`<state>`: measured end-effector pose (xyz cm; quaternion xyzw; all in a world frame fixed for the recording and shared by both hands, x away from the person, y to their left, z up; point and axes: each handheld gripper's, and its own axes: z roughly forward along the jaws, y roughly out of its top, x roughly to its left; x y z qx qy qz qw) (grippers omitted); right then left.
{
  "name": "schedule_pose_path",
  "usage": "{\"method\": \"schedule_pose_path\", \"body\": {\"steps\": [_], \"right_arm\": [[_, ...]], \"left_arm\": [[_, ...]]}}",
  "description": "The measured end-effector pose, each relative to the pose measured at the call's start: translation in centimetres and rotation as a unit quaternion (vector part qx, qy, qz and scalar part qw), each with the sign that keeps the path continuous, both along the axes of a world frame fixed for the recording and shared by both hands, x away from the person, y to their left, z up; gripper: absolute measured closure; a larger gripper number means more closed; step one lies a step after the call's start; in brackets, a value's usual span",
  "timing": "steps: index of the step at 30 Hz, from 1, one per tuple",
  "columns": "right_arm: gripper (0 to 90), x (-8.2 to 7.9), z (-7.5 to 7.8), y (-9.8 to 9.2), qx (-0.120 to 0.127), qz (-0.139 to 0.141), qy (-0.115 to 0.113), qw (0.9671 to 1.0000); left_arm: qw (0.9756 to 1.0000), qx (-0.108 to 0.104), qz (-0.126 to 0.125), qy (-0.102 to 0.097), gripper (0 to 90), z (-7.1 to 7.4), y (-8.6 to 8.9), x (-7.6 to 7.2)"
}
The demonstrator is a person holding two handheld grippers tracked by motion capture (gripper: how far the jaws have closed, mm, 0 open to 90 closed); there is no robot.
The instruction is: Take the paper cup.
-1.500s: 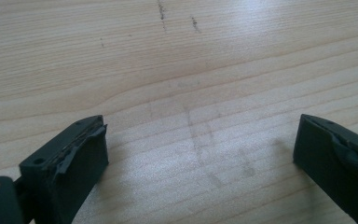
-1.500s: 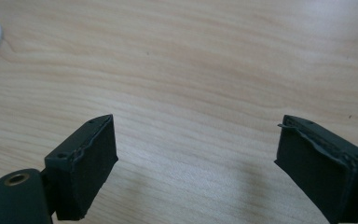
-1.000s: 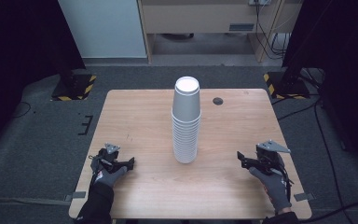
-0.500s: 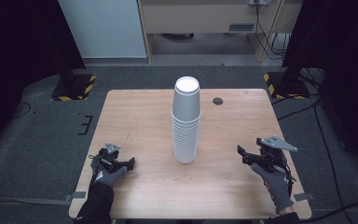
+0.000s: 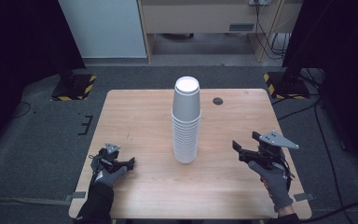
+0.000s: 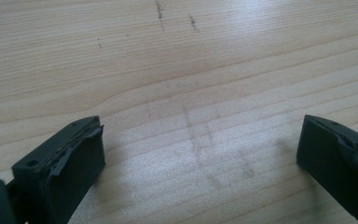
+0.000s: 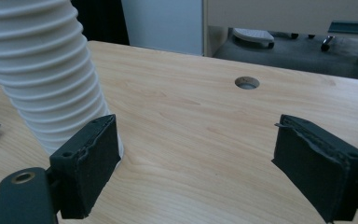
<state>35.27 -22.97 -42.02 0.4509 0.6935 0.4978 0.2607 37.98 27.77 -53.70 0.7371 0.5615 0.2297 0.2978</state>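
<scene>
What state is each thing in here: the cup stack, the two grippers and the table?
Cup stack: upright, nested, mouths down, mid-table, untouched.
Left gripper: jaws open, empty, low over the table's near left.
Right gripper: jaws open, empty, raised off the table, pointing at the stack.
Table: bare wood, with a round hole near the far edge.

Three cameras, one table (image 5: 144, 121)

High view looks down from above; gripper views skim the tabletop closely, the right sharing the cup stack (image 7: 42, 70).
</scene>
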Motion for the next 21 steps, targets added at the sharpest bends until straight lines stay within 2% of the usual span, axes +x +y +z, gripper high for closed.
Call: {"method": "schedule_pose_path", "body": {"steps": [3, 4, 15, 21], "right_arm": [[14.1, 0.0, 0.5, 0.1, -0.001, 0.004, -0.005, 1.0], [14.1, 0.0, 1.0, 0.1, 0.003, 0.005, -0.011, 0.9999], [14.2, 0.3, 3.3, 0.0, 0.022, -0.004, -0.033, 0.9992], [14.3, 0.8, 4.6, 0.4, 0.016, -0.002, -0.041, 0.999]], "left_arm": [[1.0, 0.0, 0.0, 0.0, 0.0, 0.0, 0.0, 0.0], [1.0, 0.0, 0.0, 0.0, 0.0, 0.0, 0.0, 0.0], [1.0, 0.0, 0.0, 0.0, 0.0, 0.0, 0.0, 0.0], [1.0, 0.0, 0.0, 0.0, 0.0, 0.0, 0.0, 0.0]]}}
